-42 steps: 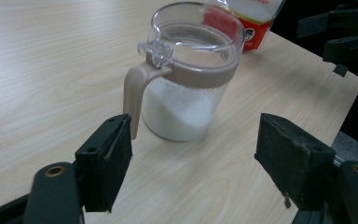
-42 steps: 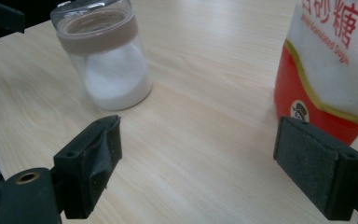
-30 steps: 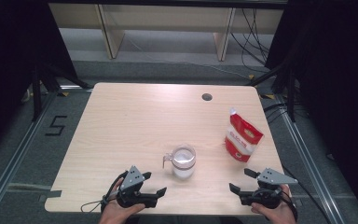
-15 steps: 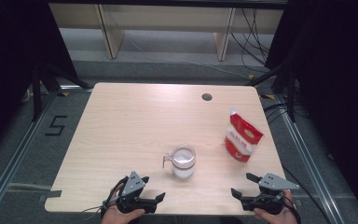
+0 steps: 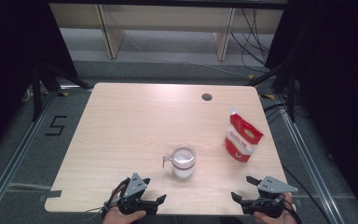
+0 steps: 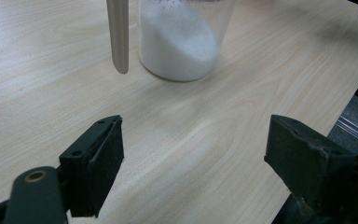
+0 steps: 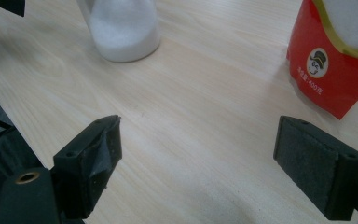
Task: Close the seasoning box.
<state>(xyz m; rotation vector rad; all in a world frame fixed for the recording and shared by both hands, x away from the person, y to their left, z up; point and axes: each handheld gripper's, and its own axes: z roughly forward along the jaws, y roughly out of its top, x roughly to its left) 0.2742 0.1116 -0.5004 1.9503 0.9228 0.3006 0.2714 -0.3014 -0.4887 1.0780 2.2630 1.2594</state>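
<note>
Clear jug (image 5: 183, 162) of white powder, likely sugar; left claw (image 5: 156, 200) and right claw (image 5: 237, 196) spread, empty.

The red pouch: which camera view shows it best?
The high view shows the red pouch whole, upright on the table right of the clear cup. The right gripper view shows its lower part close, with the printed logo. The left gripper view faces the cup.

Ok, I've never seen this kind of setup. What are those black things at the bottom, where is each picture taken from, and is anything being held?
No robot arm here: a person holds a two-jaw left gripper and right gripper by hand. One picture looks down from above the wooden table; the other two come from cameras riding on each gripper, looking along its jaws. On the table stand a clear jug of white powder and a red pouch. Both grippers are open at the near edge, holding nothing.
</note>
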